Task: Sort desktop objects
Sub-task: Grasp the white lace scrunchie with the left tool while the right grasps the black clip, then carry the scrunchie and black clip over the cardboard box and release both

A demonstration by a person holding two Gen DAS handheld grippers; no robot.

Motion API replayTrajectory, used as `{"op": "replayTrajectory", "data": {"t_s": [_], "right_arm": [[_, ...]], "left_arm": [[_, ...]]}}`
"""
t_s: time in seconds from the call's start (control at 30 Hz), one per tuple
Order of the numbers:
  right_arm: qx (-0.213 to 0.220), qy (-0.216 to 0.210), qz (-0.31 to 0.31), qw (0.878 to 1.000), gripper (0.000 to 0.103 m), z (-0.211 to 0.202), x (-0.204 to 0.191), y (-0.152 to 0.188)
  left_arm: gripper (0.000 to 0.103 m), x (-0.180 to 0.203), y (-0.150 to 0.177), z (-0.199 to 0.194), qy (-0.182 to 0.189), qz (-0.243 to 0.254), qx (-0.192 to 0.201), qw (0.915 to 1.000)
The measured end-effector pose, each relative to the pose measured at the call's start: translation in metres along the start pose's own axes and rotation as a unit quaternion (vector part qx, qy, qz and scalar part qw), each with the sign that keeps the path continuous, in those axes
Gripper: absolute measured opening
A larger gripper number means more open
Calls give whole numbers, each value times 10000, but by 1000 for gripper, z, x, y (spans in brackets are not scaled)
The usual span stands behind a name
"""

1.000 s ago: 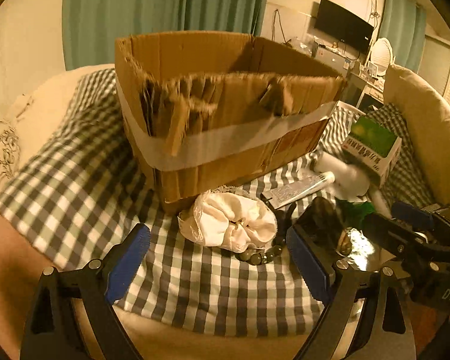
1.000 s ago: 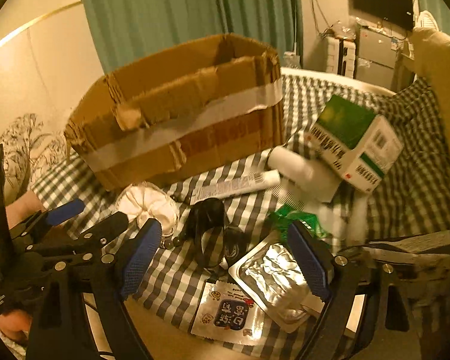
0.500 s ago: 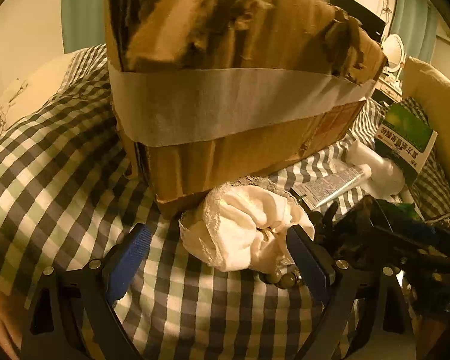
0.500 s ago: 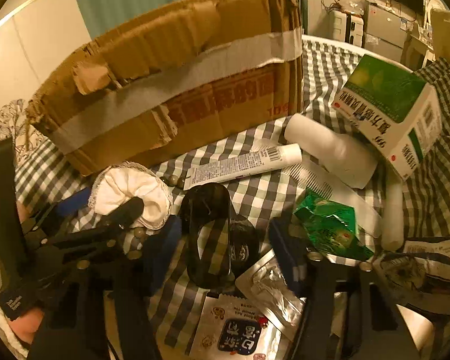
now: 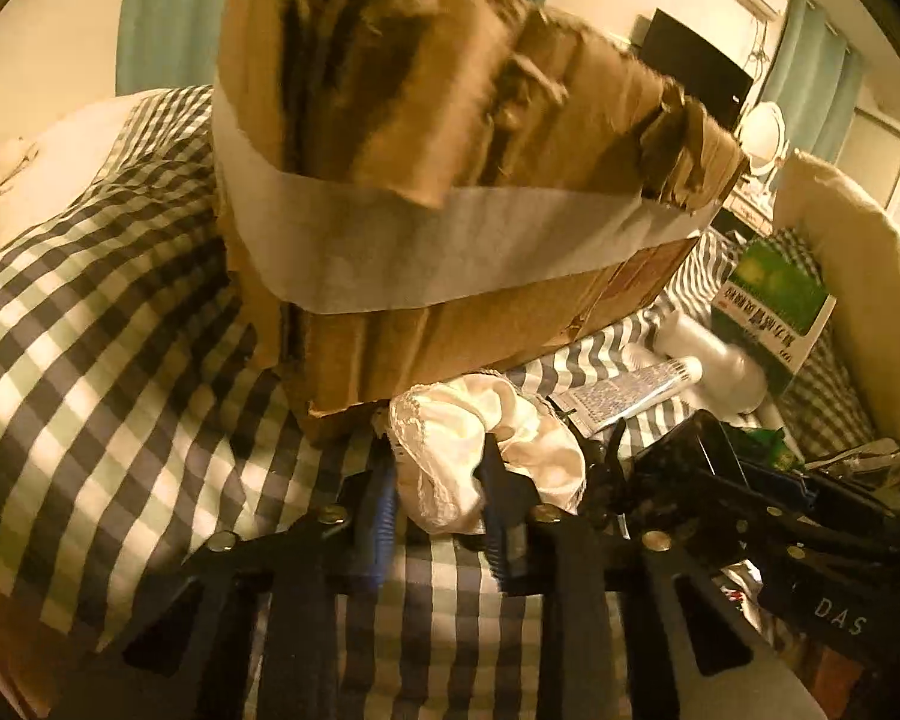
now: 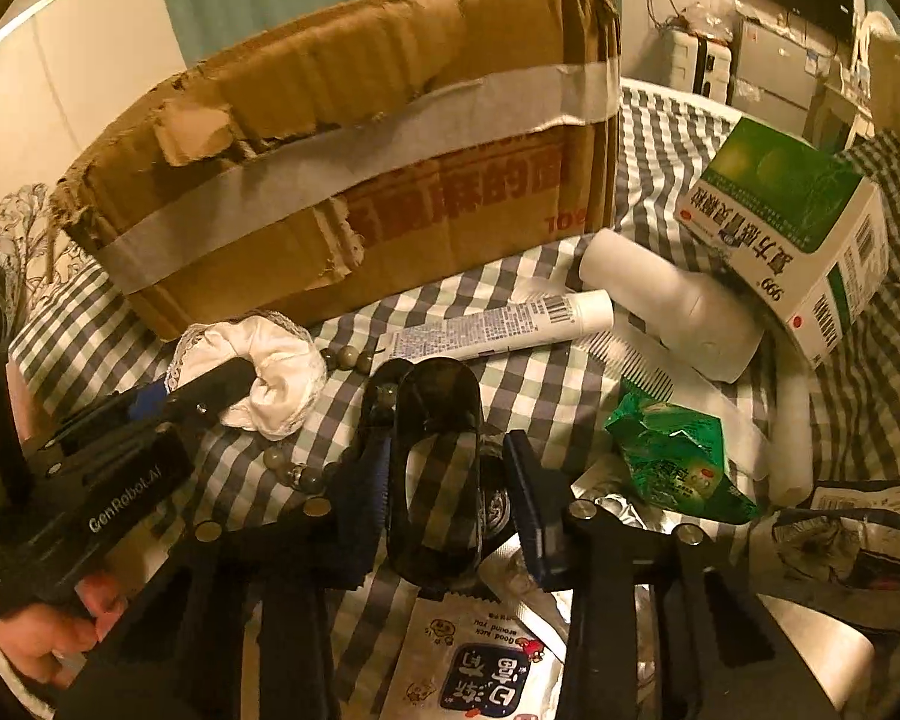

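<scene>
My left gripper (image 5: 435,474) is shut on a white lace scrunchie (image 5: 486,444) that lies on the checked cloth just in front of the cardboard box (image 5: 450,228). The scrunchie also shows in the right wrist view (image 6: 270,372) with the left gripper on it. My right gripper (image 6: 447,468) is shut on a black glossy oblong case (image 6: 438,468) on the cloth. The case also shows in the left wrist view (image 5: 690,456). A bead bracelet (image 6: 297,471) lies between scrunchie and case.
A white tube (image 6: 510,324), a white bottle (image 6: 678,306), a green-and-white medicine box (image 6: 792,228), a green packet (image 6: 678,456), a foil blister pack (image 6: 606,504) and a printed sachet (image 6: 480,666) lie on the checked cloth (image 6: 546,384). Green curtains hang behind the box.
Both grippers moved forward and down and closed: the left one onto the scrunchie, the right one onto the black case. Both were open a second ago.
</scene>
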State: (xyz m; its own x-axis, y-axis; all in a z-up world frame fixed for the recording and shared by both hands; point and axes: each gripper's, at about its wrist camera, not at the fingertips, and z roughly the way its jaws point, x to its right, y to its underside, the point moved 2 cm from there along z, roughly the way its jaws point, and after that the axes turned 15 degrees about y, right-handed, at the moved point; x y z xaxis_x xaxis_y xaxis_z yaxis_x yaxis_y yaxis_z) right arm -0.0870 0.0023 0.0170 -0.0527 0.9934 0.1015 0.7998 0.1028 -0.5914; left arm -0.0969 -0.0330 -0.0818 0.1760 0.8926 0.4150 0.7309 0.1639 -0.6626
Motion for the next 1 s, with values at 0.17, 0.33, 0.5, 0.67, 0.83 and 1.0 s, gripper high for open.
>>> {"op": "replayTrajectory", "data": {"t_s": [0.17,0.33,0.5,0.67,0.83,1.0], "right_arm": [[153,24,-1,9999,27,-14,0,2],[265,66,-51,9996,27,-25,-6,5],[430,97,-44,9990,27,-37,1,2],[480,45,123,9988,27,-44,9,2],[460,89,204,9987,27,-51,14,5],[571,688,-164,9959,27,-62,7,10]], "left_arm": [[17,6,2,-8,59,116,12,9999],[15,12,6,-13,22,294,-1,9996],[15,20,5,-27,49,416,100,9991],[15,25,4,-37,89,415,192,9989],[15,30,2,-48,140,454,271,9985],[15,31,1,-55,140,450,336,9983]]}}
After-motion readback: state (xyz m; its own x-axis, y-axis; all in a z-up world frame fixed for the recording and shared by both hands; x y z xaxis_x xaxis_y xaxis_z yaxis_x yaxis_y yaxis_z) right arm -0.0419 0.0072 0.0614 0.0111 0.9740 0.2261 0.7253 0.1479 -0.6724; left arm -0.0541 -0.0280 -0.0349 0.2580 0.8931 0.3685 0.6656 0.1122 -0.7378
